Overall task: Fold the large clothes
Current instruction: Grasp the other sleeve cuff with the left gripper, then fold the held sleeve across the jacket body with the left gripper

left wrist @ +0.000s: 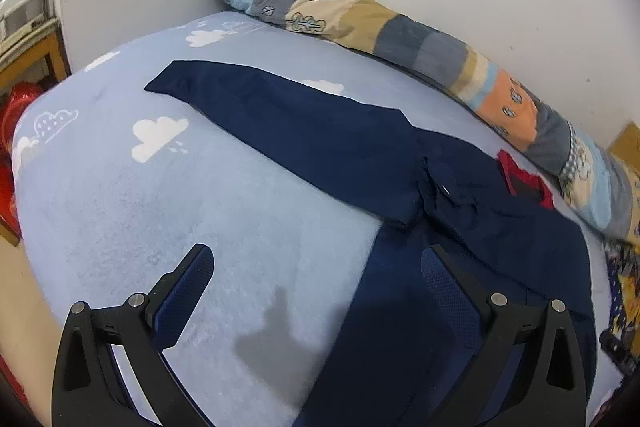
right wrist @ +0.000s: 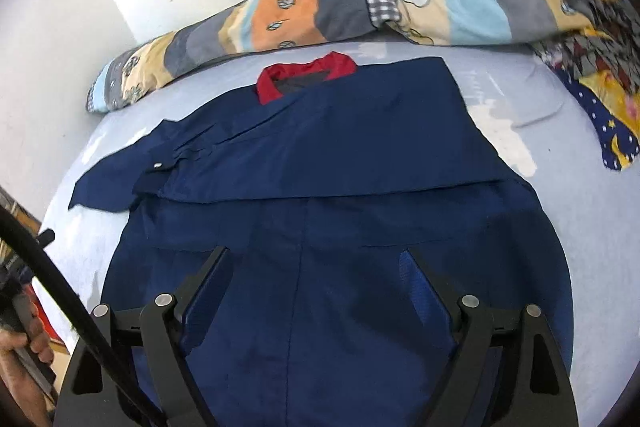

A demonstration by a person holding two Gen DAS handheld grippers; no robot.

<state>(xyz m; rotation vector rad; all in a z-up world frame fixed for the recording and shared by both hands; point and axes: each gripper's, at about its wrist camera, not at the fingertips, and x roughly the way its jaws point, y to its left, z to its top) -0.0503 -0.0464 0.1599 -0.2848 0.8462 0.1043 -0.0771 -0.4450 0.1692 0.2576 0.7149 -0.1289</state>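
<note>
A large navy blue shirt [right wrist: 320, 155] with a red collar [right wrist: 306, 73] lies flat on the light blue bed sheet [left wrist: 120, 195]. Its right side is folded across the chest, and its left sleeve [left wrist: 280, 115] stretches out over the sheet. My left gripper [left wrist: 316, 259] is open and empty, hovering above the shirt's left edge, below the sleeve. My right gripper [right wrist: 316, 259] is open and empty above the shirt's lower middle.
A rolled patchwork quilt [right wrist: 320, 11] lies along the white wall behind the shirt. A patterned cloth [right wrist: 600, 99] lies at the bed's far right. Wooden furniture [left wrist: 28, 47] and red items [left wrist: 12, 131] stand left of the bed.
</note>
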